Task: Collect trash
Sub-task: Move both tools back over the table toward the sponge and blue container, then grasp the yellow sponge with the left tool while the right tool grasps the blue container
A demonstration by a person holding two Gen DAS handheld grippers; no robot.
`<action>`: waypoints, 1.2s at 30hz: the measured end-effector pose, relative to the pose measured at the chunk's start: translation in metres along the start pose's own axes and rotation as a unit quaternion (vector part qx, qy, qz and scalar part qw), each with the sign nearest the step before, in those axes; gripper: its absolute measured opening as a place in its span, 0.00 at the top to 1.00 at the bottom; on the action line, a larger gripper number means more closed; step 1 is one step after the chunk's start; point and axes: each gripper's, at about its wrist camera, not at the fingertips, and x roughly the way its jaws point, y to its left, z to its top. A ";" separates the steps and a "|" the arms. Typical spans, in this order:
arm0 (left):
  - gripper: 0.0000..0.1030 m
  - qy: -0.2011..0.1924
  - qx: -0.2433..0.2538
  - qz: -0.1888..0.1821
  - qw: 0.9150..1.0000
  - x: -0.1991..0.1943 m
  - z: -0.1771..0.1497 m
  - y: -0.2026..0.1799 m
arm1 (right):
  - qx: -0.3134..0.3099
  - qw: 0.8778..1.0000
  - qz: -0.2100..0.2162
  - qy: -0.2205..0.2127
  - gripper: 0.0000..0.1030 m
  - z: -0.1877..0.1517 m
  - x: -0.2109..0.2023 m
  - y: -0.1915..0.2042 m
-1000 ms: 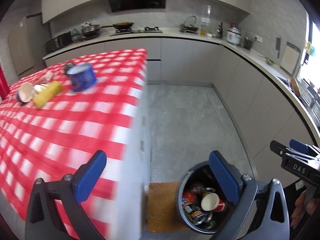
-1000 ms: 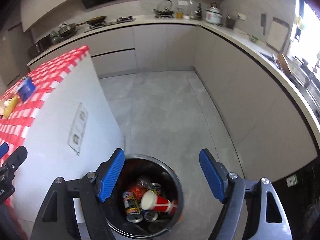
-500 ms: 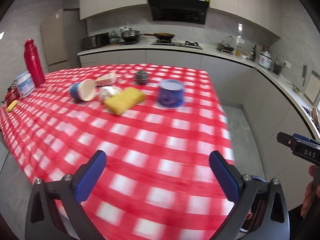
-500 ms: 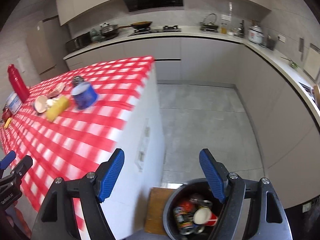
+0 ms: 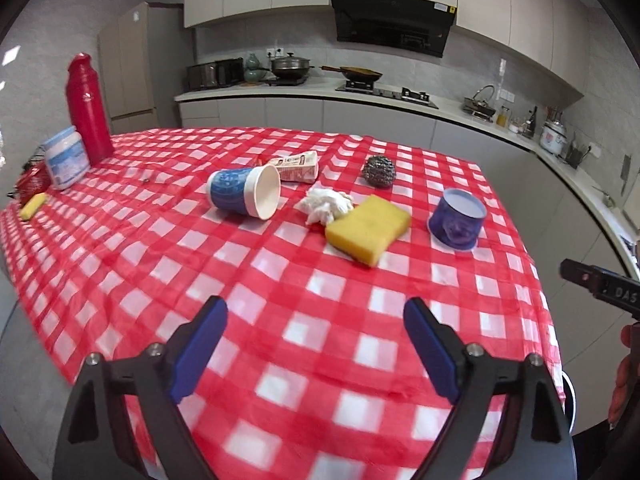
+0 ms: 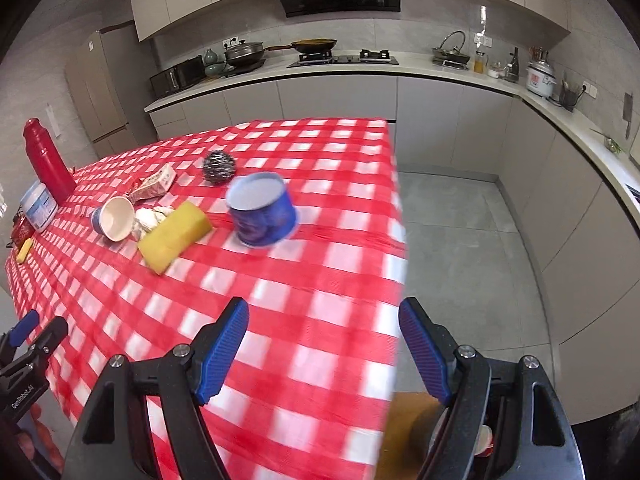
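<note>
- Both grippers are hanging over the near edge of the checked tablecloth (image 5: 304, 280): left gripper (image 5: 316, 344) with jaws apart, just been narrowing, nothing between them; right gripper (image 6: 324, 348) apart and empty too.
- Blue tub (image 6: 262, 210) is sitting upright closest to the right, probably its easiest pick.
- Yellow sponge (image 5: 368, 230) is lying flat beside the crumpled tissue (image 5: 326, 206).
- Paper cup (image 5: 244, 197) is lying on its side, mouth pointing right and slightly toward the camera, long axis across the table.
- Flattened carton (image 5: 298, 165) is lying farthest back.
</note>
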 end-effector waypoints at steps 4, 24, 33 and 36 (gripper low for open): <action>0.13 0.009 0.028 -0.028 0.999 0.031 0.020 0.002 | 0.005 1.000 -0.002 0.008 0.23 0.012 0.021 0.025; 0.23 0.105 0.155 -0.100 0.977 0.177 0.058 -0.057 | 0.054 0.996 -0.044 0.055 0.23 0.032 0.094 0.022; 0.34 0.105 0.116 -0.114 0.981 0.197 0.082 -0.045 | 0.041 0.996 -0.043 0.059 0.22 0.056 0.132 0.044; 0.32 0.106 0.127 -0.109 0.980 0.203 0.083 -0.050 | 0.045 0.996 -0.048 0.066 0.17 0.063 0.148 0.045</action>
